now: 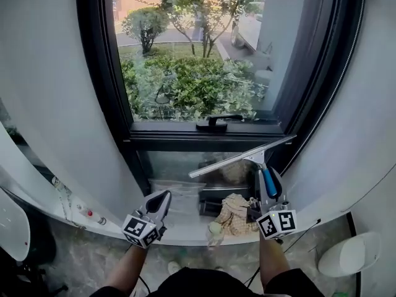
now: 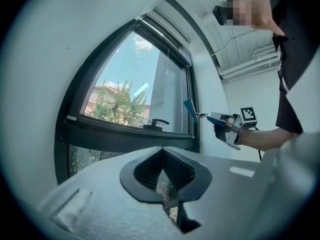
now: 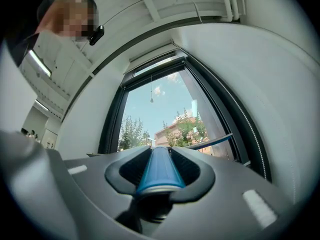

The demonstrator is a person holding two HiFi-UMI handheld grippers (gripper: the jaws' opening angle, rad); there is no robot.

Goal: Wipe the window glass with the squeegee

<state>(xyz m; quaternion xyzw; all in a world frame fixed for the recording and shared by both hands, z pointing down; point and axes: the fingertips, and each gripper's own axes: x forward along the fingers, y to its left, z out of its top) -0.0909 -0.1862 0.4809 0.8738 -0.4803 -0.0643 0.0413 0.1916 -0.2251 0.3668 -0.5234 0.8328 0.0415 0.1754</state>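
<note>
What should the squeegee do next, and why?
Probably lift the squeegee to the top of the glass and press its blade flat there. The right hand-held gripper clamps the blue handle, but the blade sits low, by the black crossbar, with the big pane above it.

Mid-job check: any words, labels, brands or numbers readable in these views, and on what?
None: no readable text in any view.
The left gripper and right gripper carry only black-and-white square markers, no letters or digits.
The squeegee shows no legible brand.
</note>
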